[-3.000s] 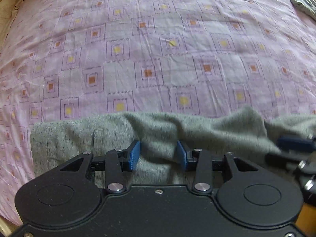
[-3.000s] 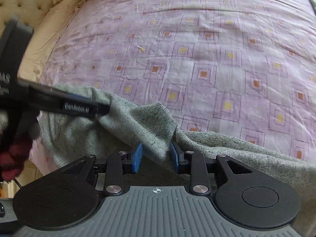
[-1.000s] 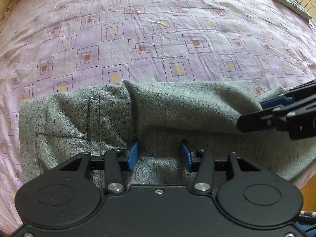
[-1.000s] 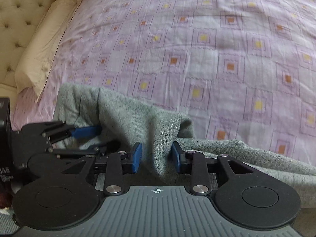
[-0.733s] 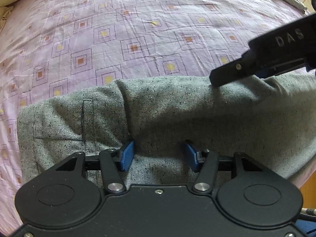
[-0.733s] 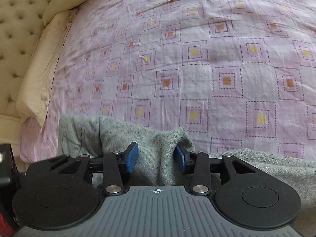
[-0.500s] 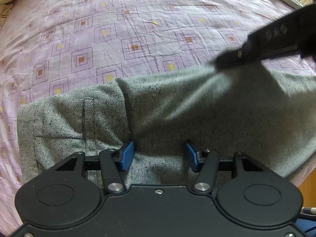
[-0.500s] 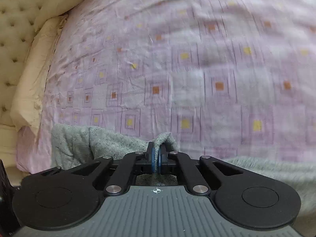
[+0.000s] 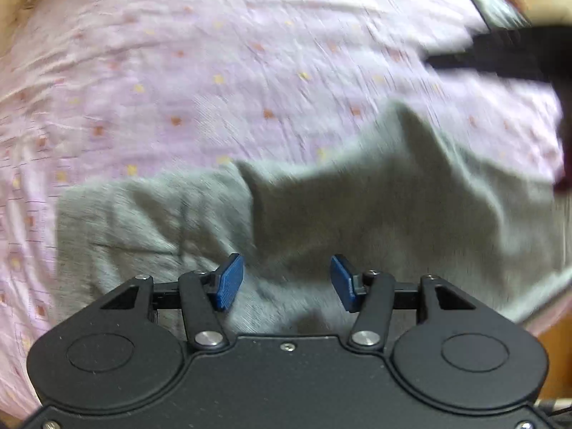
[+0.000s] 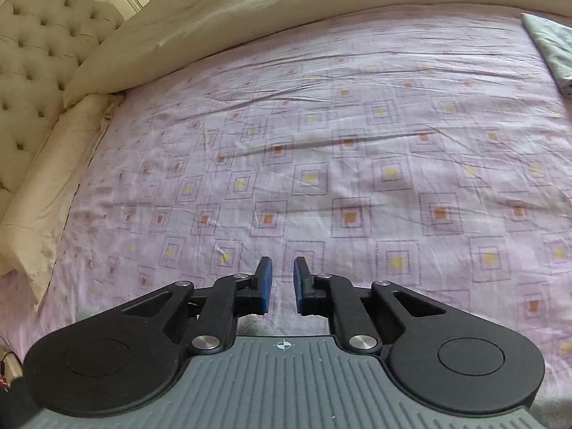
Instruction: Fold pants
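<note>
The grey speckled pants (image 9: 357, 207) lie on the purple patterned bedsheet (image 9: 214, 71) at the near edge of the bed, bunched, with a raised peak at the right. The left wrist view is blurred. My left gripper (image 9: 282, 282) is open, its blue pads just above the pants' near part, holding nothing. My right gripper (image 10: 282, 286) is slightly open and empty, above the bare bedsheet (image 10: 321, 161). It shows as a dark blur at the upper right of the left wrist view (image 9: 500, 53). Only a sliver of grey cloth (image 10: 257, 323) shows under it.
A cream pillow or bolster (image 10: 46, 186) and a tufted headboard (image 10: 32, 57) lie at the left. A cream duvet (image 10: 286, 3) runs along the far side. A folded grey garment (image 10: 550, 50) lies at the far right of the bed.
My right gripper shut on a fold of the pants, then let go and rose away; it now looks over the bare sheet. The pants' right part has shifted. My left gripper stayed open.
</note>
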`<state>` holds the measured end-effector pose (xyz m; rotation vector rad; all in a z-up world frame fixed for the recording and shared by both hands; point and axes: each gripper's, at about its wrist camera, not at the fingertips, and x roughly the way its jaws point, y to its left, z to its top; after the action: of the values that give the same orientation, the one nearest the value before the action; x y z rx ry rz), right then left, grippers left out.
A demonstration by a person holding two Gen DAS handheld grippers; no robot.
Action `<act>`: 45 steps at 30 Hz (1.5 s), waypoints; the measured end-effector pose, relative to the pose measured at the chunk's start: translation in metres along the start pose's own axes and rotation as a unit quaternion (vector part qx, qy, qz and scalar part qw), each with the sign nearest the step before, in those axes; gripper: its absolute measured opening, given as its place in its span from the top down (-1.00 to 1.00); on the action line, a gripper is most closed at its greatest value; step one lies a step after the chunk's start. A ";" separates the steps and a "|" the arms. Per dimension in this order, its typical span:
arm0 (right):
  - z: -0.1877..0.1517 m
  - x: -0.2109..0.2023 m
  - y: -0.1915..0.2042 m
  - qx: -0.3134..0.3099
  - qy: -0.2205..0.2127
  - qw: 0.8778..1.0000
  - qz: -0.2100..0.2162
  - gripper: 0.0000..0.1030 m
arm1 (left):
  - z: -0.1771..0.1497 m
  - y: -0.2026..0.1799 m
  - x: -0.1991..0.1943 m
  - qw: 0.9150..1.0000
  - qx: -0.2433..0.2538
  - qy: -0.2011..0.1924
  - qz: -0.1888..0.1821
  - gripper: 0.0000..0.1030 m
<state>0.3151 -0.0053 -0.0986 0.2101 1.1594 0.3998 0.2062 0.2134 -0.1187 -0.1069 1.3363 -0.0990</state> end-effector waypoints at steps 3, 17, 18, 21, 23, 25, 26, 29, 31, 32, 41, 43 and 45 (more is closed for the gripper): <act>-0.024 -0.011 -0.008 -0.012 0.004 1.000 -0.024 0.73 | 0.009 0.025 -0.003 0.998 -0.051 -0.019 0.030 -0.15; -0.050 -0.004 -0.029 -0.004 0.005 0.992 -0.126 0.71 | -0.025 0.088 0.016 0.985 -0.132 0.030 0.108 -0.44; -0.047 -0.009 -0.023 -0.006 -0.004 0.995 -0.100 0.70 | -0.026 0.090 0.015 0.985 -0.137 0.031 0.105 -0.45; -0.041 -0.015 0.002 -0.038 -0.012 0.999 -0.035 0.68 | -0.029 0.098 0.014 0.982 -0.159 0.034 0.096 -0.45; -0.039 -0.012 0.024 -0.072 -0.008 0.997 0.008 0.68 | -0.034 0.101 0.013 0.981 -0.166 0.037 0.096 -0.50; -0.041 -0.002 0.046 -0.108 0.014 0.993 0.044 0.68 | -0.041 0.102 0.012 0.980 -0.170 0.036 0.098 -0.50; -0.042 0.006 0.056 -0.126 0.030 0.990 0.053 0.68 | -0.043 0.103 0.011 0.979 -0.172 0.037 0.099 -0.51; -0.048 0.036 0.079 -0.186 0.083 0.978 0.036 0.69 | -0.052 0.104 0.011 0.978 -0.175 0.040 0.107 -0.51; -0.049 0.058 0.084 -0.223 0.095 0.970 -0.015 0.74 | -0.058 0.108 0.010 0.976 -0.182 0.042 0.109 -0.51; -0.044 0.064 0.081 -0.213 0.090 0.973 -0.013 0.77 | -0.059 0.110 0.009 0.976 -0.187 0.044 0.106 -0.51; -0.033 0.042 0.073 -0.133 0.034 0.990 -0.002 0.70 | -0.021 0.075 -0.023 0.994 -0.081 -0.013 0.068 -0.16; -0.039 0.025 0.063 -0.102 0.019 0.995 -0.004 0.69 | -0.009 0.063 -0.018 0.997 -0.061 -0.020 0.048 -0.17; -0.050 0.013 0.049 -0.079 0.016 0.996 -0.025 0.69 | 0.000 0.059 -0.004 0.998 -0.043 -0.017 0.049 -0.18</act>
<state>0.2639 0.0425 -0.1112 0.0369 1.1556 0.4490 0.2063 0.2721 -0.1228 -0.1160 1.3097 0.0432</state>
